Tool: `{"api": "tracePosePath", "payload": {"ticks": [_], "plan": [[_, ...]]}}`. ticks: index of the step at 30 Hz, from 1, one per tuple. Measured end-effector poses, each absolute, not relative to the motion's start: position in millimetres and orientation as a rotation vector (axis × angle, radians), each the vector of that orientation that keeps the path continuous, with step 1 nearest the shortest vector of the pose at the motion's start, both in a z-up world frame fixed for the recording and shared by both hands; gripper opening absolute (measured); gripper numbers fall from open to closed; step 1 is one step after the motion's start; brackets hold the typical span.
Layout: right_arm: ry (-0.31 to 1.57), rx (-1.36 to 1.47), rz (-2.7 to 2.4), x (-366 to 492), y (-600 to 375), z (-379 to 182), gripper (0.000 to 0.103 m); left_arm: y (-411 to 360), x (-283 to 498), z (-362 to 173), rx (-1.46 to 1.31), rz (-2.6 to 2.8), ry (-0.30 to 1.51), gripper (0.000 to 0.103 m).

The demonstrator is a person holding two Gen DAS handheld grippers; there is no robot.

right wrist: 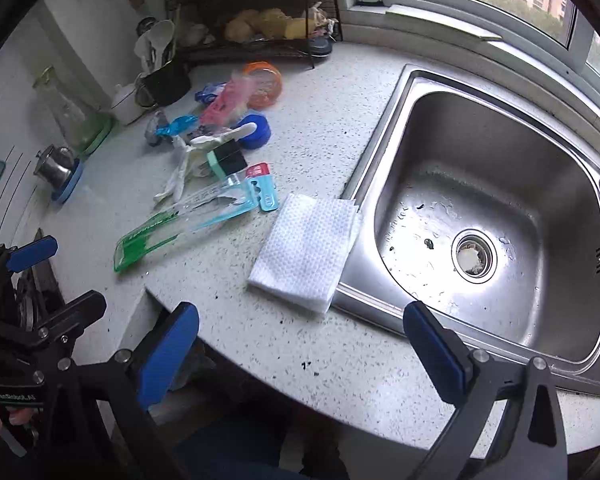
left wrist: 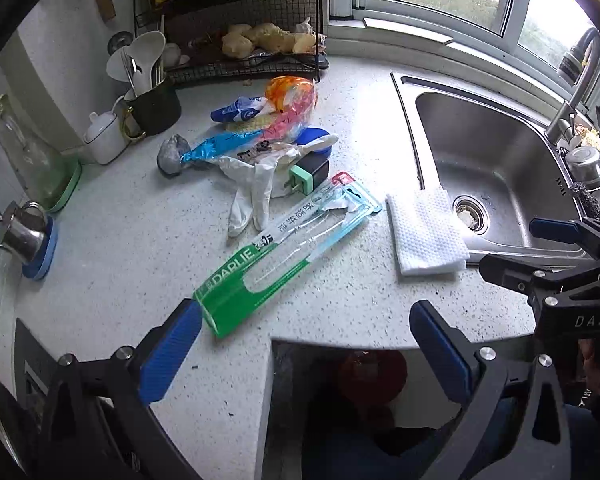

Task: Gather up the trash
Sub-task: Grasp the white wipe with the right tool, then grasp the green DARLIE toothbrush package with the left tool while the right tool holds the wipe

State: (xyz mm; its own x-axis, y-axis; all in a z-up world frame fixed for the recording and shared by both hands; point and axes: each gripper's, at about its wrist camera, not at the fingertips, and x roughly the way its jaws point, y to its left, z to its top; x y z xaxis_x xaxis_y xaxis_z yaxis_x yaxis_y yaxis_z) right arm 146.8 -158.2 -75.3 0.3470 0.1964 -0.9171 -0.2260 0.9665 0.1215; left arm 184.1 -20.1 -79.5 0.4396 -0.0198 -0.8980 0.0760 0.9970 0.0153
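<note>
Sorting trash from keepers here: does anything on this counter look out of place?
Yes. A plug adapter sits amid the wrappers and glove, hardly trash. The folded cloth overhangs the sink rim.

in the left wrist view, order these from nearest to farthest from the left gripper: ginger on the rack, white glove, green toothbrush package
Measured from the open left gripper:
1. green toothbrush package, by its left finger
2. white glove, mid-counter
3. ginger, on the back rack
</note>
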Motion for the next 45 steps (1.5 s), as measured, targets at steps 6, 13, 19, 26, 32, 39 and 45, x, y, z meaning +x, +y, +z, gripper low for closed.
{"api": "tracePosePath", "payload": {"ticks": [6,13,19,26,32,39,45], "plan": [[1.285,0.016,0.18,183,-167,-104,0.102,-12,222,-98,0.099,-0.122,1.158,0.103],[1.368,0.027,0.142,209,-161,-125,0.102,-4,253,-127,0.097,-0.181,1.225,0.103],[1.425,0.034,0.121,223,-157,-137,0.089,-1,266,-138,0.115,-0.202,1.252,0.103],[1.448,0.025,0.118,225,-157,-143,0.068,7,271,-144,0.111,-0.207,1.267,0.103],[1.438,0.015,0.156,224,-149,-139,0.039,13,273,-146,0.109,-0.205,1.276,0.103],[1.415,-0.051,0.15,211,-137,-130,0.03,18,268,-147,0.138,-0.21,1.271,0.103],[1.419,0.017,0.179,205,-137,-127,0.009,31,268,-151,0.115,-0.21,1.289,0.103]]}}
